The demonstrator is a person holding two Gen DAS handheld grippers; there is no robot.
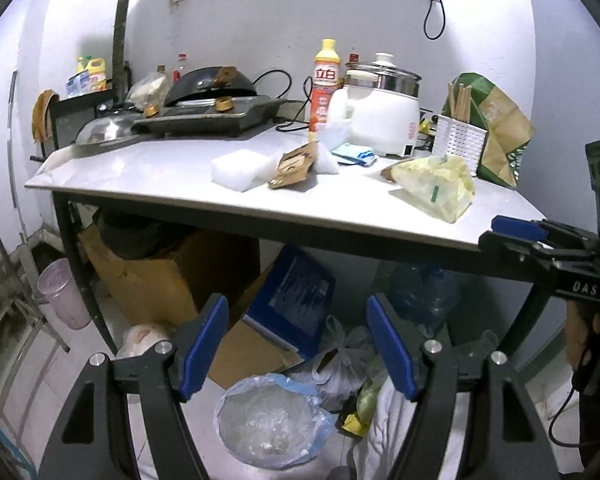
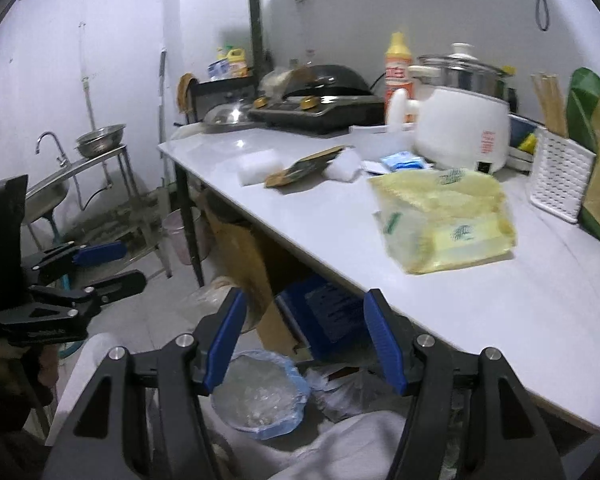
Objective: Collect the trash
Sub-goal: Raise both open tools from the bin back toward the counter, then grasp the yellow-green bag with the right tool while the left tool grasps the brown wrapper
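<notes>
Both tools are held short of the table's near edge, over the floor, and neither carries anything. The left gripper (image 1: 298, 344) stands with its jaws spread wide and nothing between them; the right gripper (image 2: 304, 340) is likewise spread and empty.

Trash remaining on the white table (image 1: 148, 172): a crumpled yellow plastic bag (image 1: 436, 186) at centre right of the left view, a torn brown paper wrapper (image 1: 294, 166) at centre, a white foam block (image 1: 240, 170) touching the wrapper's left side, and a small blue packet (image 1: 356, 153) just in front of the white electric cooker (image 1: 384, 116). None of these items is in contact with either tool.

Receptacle: a bin lined with a blue plastic bag (image 1: 270, 420) sits on the floor in the lower centre of both views, below the table edge. It holds what appears to be clear crumpled film.

Assessment: collection from the table appears not yet begun or barely begun, with all four loose items outstanding. The yellow bag lies nearest the right tool and looks the likeliest first pick.
</notes>
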